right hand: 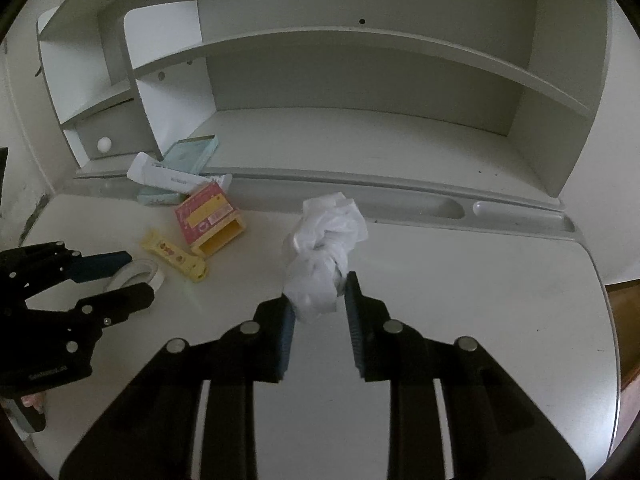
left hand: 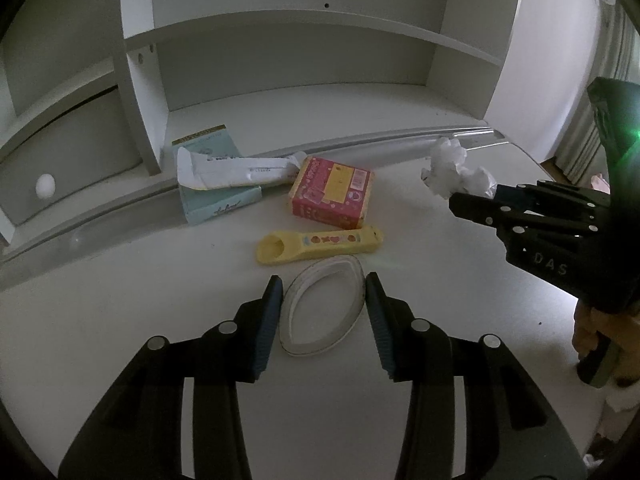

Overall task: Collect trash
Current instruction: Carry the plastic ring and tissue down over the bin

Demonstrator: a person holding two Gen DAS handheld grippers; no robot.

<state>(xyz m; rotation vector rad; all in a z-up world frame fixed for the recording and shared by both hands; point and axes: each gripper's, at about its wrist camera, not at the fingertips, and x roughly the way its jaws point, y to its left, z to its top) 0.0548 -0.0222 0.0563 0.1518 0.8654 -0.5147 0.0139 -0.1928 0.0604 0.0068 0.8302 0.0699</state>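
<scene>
A white tape ring [left hand: 316, 350] lies on the white desk [left hand: 120, 320], squeezed into an oval between the blue pads of my left gripper [left hand: 324, 280], which is shut on it. The right wrist view shows that left gripper [right hand: 138, 276] at the left edge with the ring [right hand: 156, 276] in its jaws. My right gripper [right hand: 320, 292] is shut on the lower end of a crumpled white wad [right hand: 324, 240] that stands on the desk. From the left wrist view the right gripper [left hand: 476, 196] and the wad [left hand: 452, 168] appear at the far right.
A pink and yellow carton [left hand: 332, 192] and a flat yellow wrapper [left hand: 320, 242] lie just beyond the ring. Behind them a white tube [left hand: 236, 168] rests on a pale blue box [left hand: 216, 204]. A white shelf unit [left hand: 280, 32] with a drawer knob [left hand: 45, 186] backs the desk.
</scene>
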